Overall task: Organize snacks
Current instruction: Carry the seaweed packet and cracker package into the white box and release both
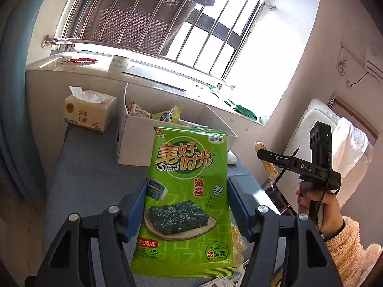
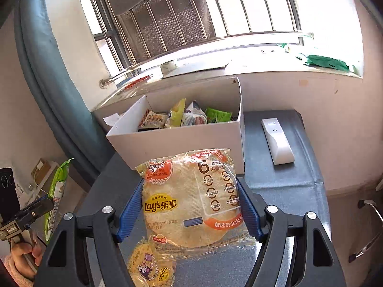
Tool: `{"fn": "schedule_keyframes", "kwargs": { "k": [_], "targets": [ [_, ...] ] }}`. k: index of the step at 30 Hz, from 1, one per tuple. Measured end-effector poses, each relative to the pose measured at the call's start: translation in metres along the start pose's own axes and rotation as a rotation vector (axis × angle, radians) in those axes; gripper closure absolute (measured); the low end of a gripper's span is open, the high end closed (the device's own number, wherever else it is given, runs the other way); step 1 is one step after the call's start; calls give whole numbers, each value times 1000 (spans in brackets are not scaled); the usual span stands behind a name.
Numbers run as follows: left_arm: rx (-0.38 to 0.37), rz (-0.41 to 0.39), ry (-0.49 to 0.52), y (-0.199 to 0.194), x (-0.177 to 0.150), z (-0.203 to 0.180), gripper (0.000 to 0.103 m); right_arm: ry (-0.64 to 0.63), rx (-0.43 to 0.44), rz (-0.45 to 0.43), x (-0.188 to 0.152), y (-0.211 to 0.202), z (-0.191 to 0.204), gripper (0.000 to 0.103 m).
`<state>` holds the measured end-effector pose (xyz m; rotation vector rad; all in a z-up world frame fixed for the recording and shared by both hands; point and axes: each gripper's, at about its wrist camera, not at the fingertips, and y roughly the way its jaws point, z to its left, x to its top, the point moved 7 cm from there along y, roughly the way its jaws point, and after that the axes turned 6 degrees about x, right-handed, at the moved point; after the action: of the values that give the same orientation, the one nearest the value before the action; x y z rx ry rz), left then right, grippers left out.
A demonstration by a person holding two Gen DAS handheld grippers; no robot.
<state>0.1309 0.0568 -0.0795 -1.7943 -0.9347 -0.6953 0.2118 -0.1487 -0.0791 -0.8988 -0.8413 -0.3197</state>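
My left gripper (image 1: 188,205) is shut on a green seaweed snack packet (image 1: 189,191) and holds it upright above the blue table, short of the white cardboard box (image 1: 134,141). My right gripper (image 2: 191,205) is shut on a clear Lay's rice cracker packet (image 2: 191,201), in front of the same box (image 2: 177,143), which holds several snack packets. The right gripper with its cracker packet (image 1: 265,160) shows at the right of the left wrist view. The seaweed packet (image 2: 56,191) shows edge-on at the left of the right wrist view.
A round yellow snack packet (image 2: 149,267) lies on the blue table (image 2: 282,181) below the right gripper. A white remote (image 2: 277,141) lies right of the box. A tissue pack (image 1: 88,110) stands left of the box. A windowsill (image 2: 263,55) runs behind.
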Motion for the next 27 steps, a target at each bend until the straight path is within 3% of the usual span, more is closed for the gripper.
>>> {"fn": "schedule_keyframes", "kwargs": {
  "k": [5,9,13,16,17,18,19,20,23,27],
  "targets": [
    [-16,-61,12,34,82,-13,34,-14,39,-60,75,22,15,25],
    [-5,-49,11,80,136,-13,34,-3,41,-31,116,58,9,25],
    [20,-6,-11,128,165,0,34,21,7,23,139,97,-9,25],
    [62,25,-23,158,179,8,27,20,5,41,151,113,-18,25],
    [83,50,-37,168,180,13,12,35,-8,34,155,117,-23,23],
    [111,74,-50,175,180,18,0,56,-15,31,158,120,-28,15],
    [124,78,-53,179,180,21,0,81,-17,35,159,122,-32,4],
    [121,74,-50,180,179,22,0,112,-23,38,159,123,-37,0],
    [144,91,-7,177,166,27,0,151,20,10,155,118,-41,0],
    [163,84,34,162,154,31,0,120,14,1,145,106,-36,0]
  ]
}}
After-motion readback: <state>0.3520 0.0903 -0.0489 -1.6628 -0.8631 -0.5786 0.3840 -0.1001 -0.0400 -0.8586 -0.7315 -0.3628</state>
